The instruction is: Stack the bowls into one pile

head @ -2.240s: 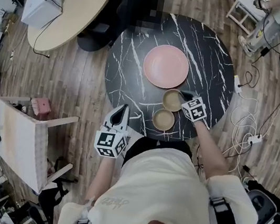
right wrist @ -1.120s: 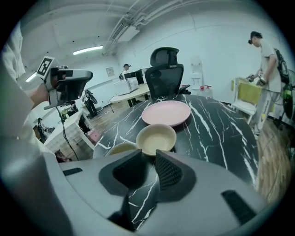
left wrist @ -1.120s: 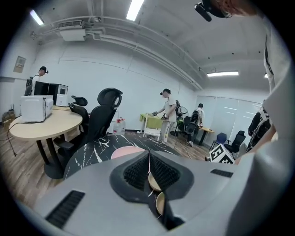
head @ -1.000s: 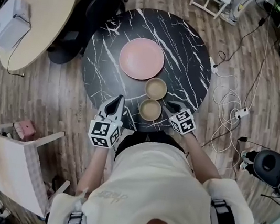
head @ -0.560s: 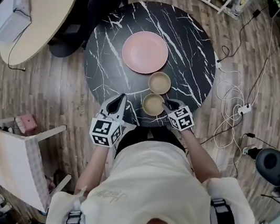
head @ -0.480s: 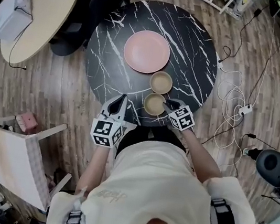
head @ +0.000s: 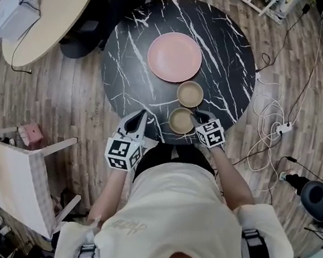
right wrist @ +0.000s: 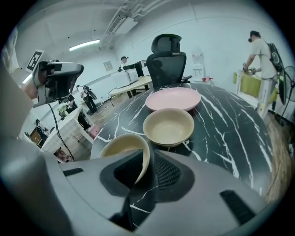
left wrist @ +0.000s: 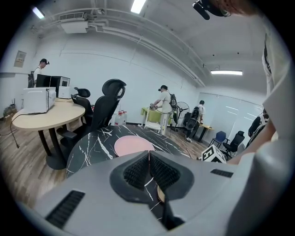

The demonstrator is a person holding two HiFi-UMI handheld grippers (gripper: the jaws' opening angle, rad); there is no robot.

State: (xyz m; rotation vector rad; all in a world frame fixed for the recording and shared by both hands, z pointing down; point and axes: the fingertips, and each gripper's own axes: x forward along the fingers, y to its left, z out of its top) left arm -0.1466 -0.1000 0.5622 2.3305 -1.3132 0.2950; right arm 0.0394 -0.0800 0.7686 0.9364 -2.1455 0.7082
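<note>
**A:** What had changed at the right gripper (head: 195, 117)?

**B:** Two seconds earlier its tips were up by the far bowl (head: 190, 93). A second earlier they stood just beside the near bowl (head: 181, 120), clear of its rim. Now the right-hand side of that rim sat between the jaws, one pad inside the bowl and one outside. The jaws had just been closing on it.

**A:** Clamped, then?

**B:** Not quite, as I judged it. In the right gripper view a dark sliver showed between the rim and the outer pad. The jaws were narrowed around the wall rather than pressing it, and the bowl rested on the surface (head: 130, 59).

**A:** And the other bowl?

**B:** Just beyond the jaws, upright and empty, with the pink plate (head: 174, 56) beyond it again.

**A:** The left gripper (head: 140, 115)?

**B:** Its jaws were together on nothing, at the surface's near edge, with the near bowl off to their right.

**A:** What did that mean for the stack?

**B:** Nothing was piled yet. Probably the grip needed finishing, then a lift and a short carry forward into the far bowl.
</note>
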